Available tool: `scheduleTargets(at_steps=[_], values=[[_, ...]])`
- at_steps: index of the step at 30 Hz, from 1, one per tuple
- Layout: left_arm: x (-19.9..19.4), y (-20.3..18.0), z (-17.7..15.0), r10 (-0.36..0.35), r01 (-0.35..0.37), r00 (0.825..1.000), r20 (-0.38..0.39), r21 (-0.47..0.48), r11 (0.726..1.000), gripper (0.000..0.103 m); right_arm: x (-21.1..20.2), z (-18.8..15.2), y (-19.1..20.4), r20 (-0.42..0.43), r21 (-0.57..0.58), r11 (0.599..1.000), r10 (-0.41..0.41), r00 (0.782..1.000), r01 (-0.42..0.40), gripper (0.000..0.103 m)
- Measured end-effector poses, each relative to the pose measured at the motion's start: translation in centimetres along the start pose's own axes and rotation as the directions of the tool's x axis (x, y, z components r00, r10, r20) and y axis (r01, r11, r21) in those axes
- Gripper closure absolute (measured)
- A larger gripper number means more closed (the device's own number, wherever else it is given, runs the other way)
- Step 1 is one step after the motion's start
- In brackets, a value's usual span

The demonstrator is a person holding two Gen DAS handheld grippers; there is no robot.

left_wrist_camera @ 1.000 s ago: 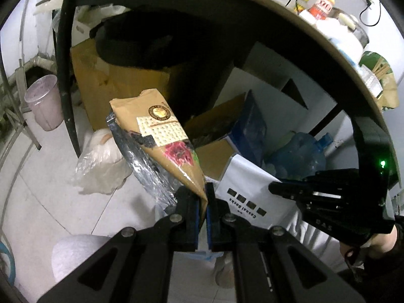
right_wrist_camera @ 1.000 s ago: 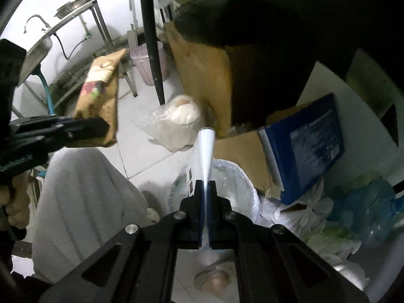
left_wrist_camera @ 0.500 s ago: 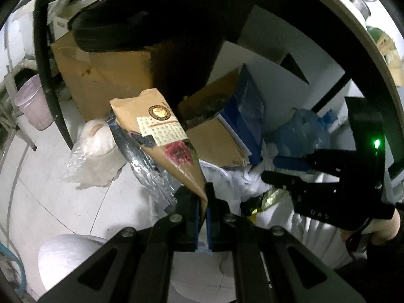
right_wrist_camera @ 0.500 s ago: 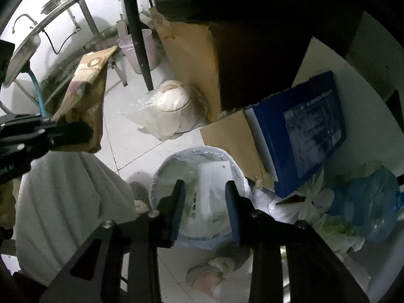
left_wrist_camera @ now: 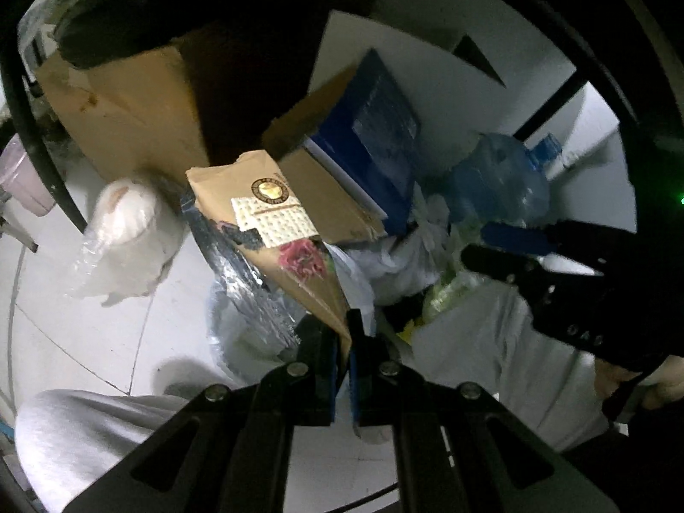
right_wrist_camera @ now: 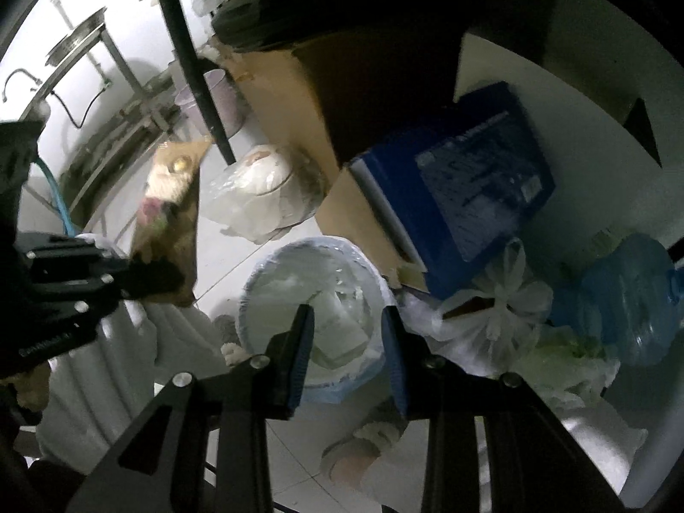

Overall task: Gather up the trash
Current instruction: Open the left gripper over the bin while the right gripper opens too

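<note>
The left gripper (left_wrist_camera: 342, 344) is clamped tight on the bottom corner of a brown cracker packet (left_wrist_camera: 273, 231), which sticks up and away from the blue pads, its silver lining showing along one edge. Seen from the right wrist, that same packet (right_wrist_camera: 169, 209) hangs just left of the bin and higher than its rim, not over the opening. The right gripper (right_wrist_camera: 346, 342) has its jaws parted with nothing between them; they have just been opening, and they frame the mouth of the round waste bin (right_wrist_camera: 256, 295) directly below. That bin is lined with a pale plastic bag and holds one flat white carton piece (right_wrist_camera: 342, 329) lying on crumpled white wrapping. Beyond the bin, a blue box (right_wrist_camera: 466, 196) leans against a brown cardboard box (right_wrist_camera: 278, 89) under the dark table. One clear bag with a white lidded pot inside (right_wrist_camera: 260, 188) sits on the floor tiles left of the cardboard. To the right I count one knotted white plastic bag (right_wrist_camera: 500, 303) and one blue water jug (right_wrist_camera: 632, 295), lying on its side, with some pale green scraps in front that I cannot make out. A pale pink bucket (right_wrist_camera: 222, 102) stands behind the black table leg (right_wrist_camera: 192, 72). The person's grey trouser legs and two slippered feet (right_wrist_camera: 367, 444) show beneath the grippers.
</note>
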State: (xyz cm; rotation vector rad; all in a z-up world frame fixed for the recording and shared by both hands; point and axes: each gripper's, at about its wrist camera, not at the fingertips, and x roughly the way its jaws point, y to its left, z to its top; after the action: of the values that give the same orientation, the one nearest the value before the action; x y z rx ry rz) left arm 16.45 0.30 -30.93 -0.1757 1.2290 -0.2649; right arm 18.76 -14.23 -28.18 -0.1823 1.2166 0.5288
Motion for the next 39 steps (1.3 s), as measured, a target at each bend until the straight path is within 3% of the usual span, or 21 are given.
scheduleTargets(at_steps=[5,7,9,12,28,39], values=[[2.0,-0.8,0.0,-0.009,0.009,0.998,-0.063,-0.003,1.000,0.092,-0.6,-1.1,-2.1,0.001,0.047,0.999,-0.008,1.000,0.008,0.073],[2.7,-0.7,0.0,-0.005,0.003,0.996,-0.089,-0.023,1.000,0.072,-0.8,-1.4,-2.6,0.000,0.054,0.998,-0.011,1.000,0.011,0.073],[2.8,-0.6,-0.1,-0.002,-0.001,0.996,-0.086,-0.028,1.000,0.058,-1.1,-1.6,-2.9,-0.001,0.062,0.998,-0.016,1.000,0.016,0.073],[2.5,-0.5,-0.1,0.013,-0.016,0.997,-0.076,-0.034,0.999,0.048,-1.2,-1.8,-3.2,-0.001,0.068,0.997,-0.021,1.000,0.021,0.073],[-1.4,0.0,-0.7,0.039,-0.039,0.999,0.004,-0.054,0.998,0.047,-2.9,-1.8,-1.8,0.033,0.062,0.998,-0.019,0.999,0.017,0.073],[-6.0,-1.4,-1.3,0.040,-0.038,0.993,0.111,-0.021,0.999,0.047,-6.3,-2.2,0.1,0.093,0.031,0.999,-0.027,0.995,0.024,0.073]])
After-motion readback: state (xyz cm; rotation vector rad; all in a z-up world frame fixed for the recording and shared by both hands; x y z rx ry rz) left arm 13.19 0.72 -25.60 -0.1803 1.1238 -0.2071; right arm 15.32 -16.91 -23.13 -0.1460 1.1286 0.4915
